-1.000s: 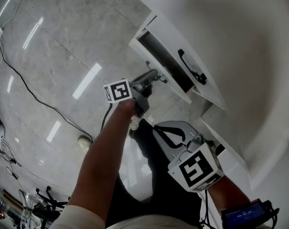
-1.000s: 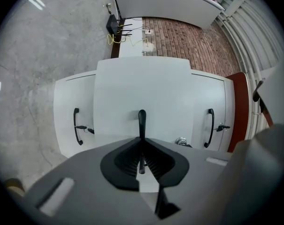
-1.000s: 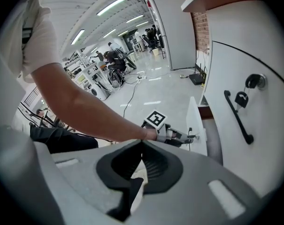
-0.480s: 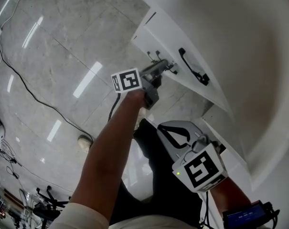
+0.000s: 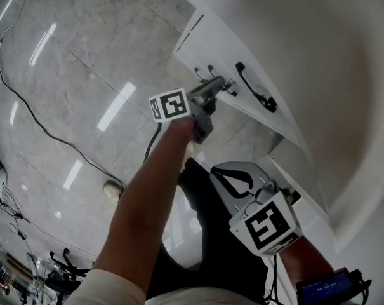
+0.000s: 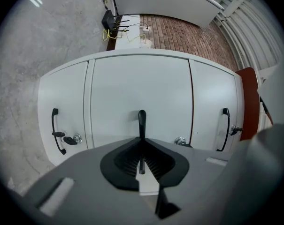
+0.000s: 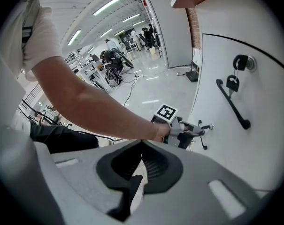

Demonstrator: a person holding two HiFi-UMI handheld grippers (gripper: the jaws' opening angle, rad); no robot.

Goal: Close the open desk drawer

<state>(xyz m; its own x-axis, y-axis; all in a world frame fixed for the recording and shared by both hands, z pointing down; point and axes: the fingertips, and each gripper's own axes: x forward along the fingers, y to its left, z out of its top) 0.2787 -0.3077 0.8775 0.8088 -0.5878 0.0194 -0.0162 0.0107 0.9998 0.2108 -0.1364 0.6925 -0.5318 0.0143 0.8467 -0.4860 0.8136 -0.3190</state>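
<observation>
The white desk drawer (image 5: 207, 49) now sits flush in the cabinet front, with no gap showing. In the left gripper view its front (image 6: 142, 88) fills the middle, and its black handle (image 6: 142, 118) runs down between the jaws. My left gripper (image 5: 220, 84) (image 6: 142, 146) (image 7: 203, 126) is up against the drawer front, shut on that thin handle. My right gripper (image 5: 233, 180) (image 7: 141, 165) hangs back near my legs, shut and holding nothing.
Neighbouring drawer fronts carry black handles (image 6: 55, 130) (image 6: 225, 128) (image 5: 255, 88) and keys in locks (image 6: 71, 138) (image 7: 238, 64). The white desk top (image 5: 306, 43) overhangs at the right. A black cable (image 5: 33, 113) crosses the glossy floor, and people work far behind (image 7: 111, 60).
A second ago the drawer stood open with a dark gap. My left gripper moved up toward the cabinet and the drawer went in flush. The last half second shows almost no motion.
</observation>
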